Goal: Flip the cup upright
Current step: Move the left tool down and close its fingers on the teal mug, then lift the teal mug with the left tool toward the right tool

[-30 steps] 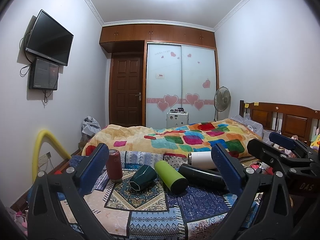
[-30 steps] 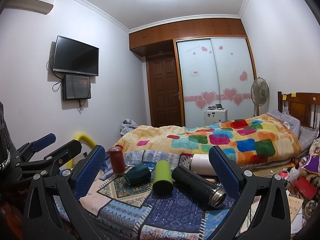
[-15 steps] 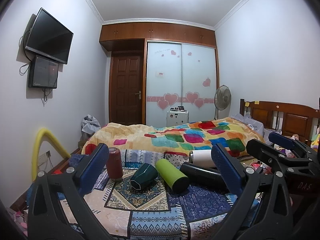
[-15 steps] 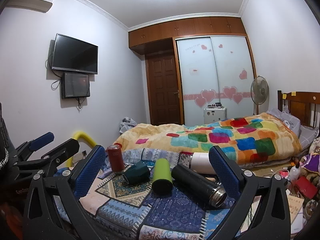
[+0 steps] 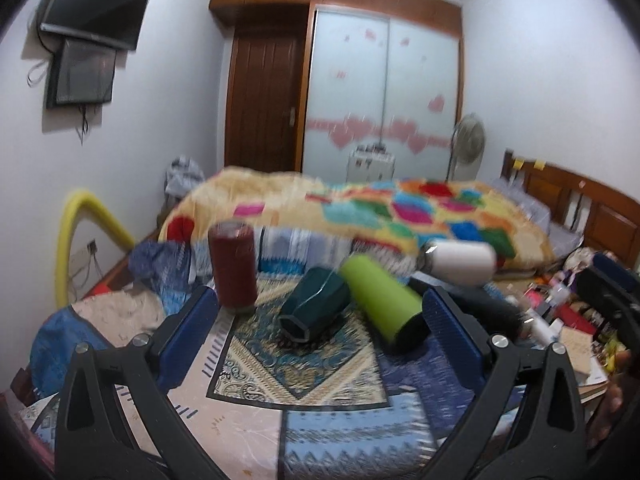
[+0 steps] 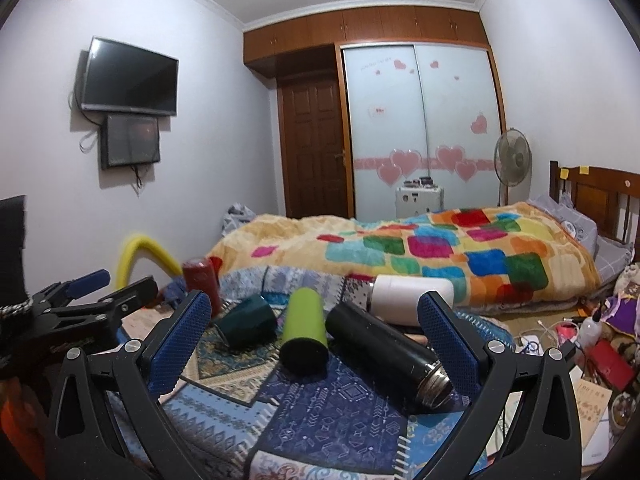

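Observation:
A dark green faceted cup [image 5: 314, 307] lies on its side on the patterned cloth [image 5: 304, 384], its mouth toward me; it also shows in the right wrist view [image 6: 248, 322]. My left gripper [image 5: 320, 332] is open and empty, its blue pads either side of the cup and short of it. My right gripper [image 6: 316, 338] is open and empty, over the lying bottles. A red cup [image 5: 233, 266] stands upright to the left [image 6: 202, 282].
A lime green bottle [image 5: 386, 304] [image 6: 304, 330], a black flask [image 6: 386, 354] and a white bottle [image 6: 412, 294] lie on the cloth right of the green cup. The bed with a colourful quilt [image 6: 420, 252] is behind. Clutter lies on the floor at right.
The left gripper has moved forward and tilted down toward the green cup; its view is blurred by motion. The right gripper has barely moved. Both stay open.

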Demonstrator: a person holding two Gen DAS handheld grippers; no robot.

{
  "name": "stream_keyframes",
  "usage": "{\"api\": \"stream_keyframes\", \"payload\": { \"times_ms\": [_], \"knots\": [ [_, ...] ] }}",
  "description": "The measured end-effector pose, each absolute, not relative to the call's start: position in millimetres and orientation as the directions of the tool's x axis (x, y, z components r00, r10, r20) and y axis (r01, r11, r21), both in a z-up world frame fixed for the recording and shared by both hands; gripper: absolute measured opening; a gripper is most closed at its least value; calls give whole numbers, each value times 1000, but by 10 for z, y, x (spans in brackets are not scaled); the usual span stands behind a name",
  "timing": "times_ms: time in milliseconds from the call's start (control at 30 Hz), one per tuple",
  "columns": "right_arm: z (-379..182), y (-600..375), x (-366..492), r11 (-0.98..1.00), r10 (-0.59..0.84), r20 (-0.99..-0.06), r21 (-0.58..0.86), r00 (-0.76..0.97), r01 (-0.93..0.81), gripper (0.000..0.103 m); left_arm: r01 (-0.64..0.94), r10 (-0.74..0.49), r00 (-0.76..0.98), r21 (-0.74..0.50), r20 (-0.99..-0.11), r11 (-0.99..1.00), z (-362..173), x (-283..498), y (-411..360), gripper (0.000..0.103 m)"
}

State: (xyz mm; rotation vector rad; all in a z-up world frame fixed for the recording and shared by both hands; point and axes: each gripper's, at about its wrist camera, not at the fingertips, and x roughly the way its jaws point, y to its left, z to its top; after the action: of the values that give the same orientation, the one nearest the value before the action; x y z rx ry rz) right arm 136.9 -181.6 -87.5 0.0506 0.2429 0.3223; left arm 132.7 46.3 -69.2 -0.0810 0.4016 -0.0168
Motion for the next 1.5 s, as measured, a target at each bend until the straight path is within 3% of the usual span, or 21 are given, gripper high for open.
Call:
{"api": "stream_keyframes", "payload": {
  "times_ms": [200,367,700,833,967,1033,1500],
  "knots": [
    [-1068,-1742,1711,949,314,-314,79,896,-305,103,22,-59,853,-76,-518,997,-1060,1925,572,103],
    [-1219,-1725,1867,950,311,-362,83,879,-302,103,63,-47,807,7,-589,998,-1287,2351,512,103],
    [-1308,-1615,2002,941,332,-390,82,859,-327,103,144,-42,701,83,-712,986,-1645,2957,474,103],
    [-1311,-1574,2046,939,339,-392,80,855,-335,103,179,-61,671,82,-739,980,-1717,3070,420,90],
    [-1314,-1548,2070,937,344,-391,81,853,-341,103,196,-71,632,70,-772,978,-1790,3182,374,85],
    [-1321,-1546,2065,936,347,-394,82,851,-343,103,208,-75,609,68,-790,976,-1826,3221,349,73],
    [-1301,-1609,2039,935,351,-385,88,854,-344,103,224,-81,613,75,-786,972,-1774,2856,399,67]
  ]
}}
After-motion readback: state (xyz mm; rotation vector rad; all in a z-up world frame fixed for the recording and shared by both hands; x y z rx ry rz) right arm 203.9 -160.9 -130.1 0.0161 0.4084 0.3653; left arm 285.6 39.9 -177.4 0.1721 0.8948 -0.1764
